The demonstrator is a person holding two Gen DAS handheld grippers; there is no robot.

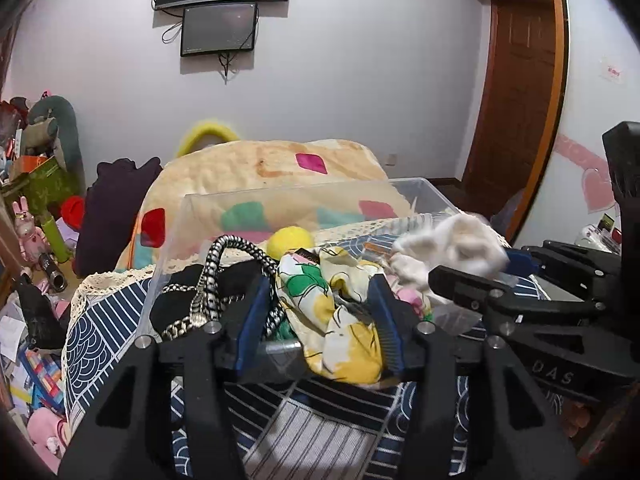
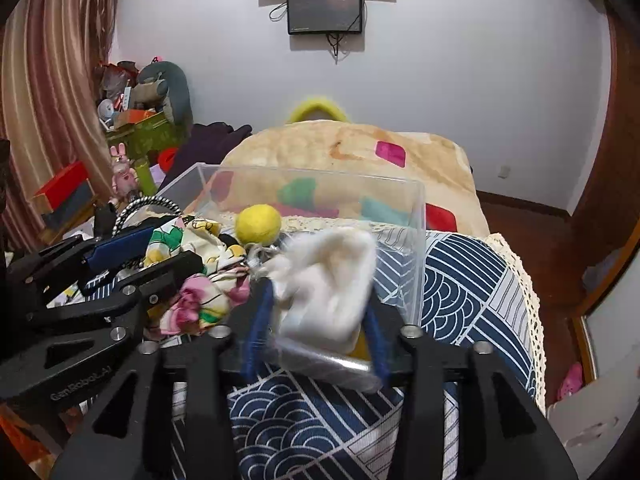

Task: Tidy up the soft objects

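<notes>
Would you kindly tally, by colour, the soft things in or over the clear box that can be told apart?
White fluffy pouch: 1
Yellow ball: 1
Floral cloth with yellow and green: 1
Floral cloth with pink: 1
Black bag with braided handle: 1
Total: 5

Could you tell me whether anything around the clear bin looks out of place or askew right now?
Yes: the floral cloth droops over the near rim of the clear bin, half out, between the left gripper fingers. The white fluffy item is blurred in the right gripper, not yet in the bin.
</notes>
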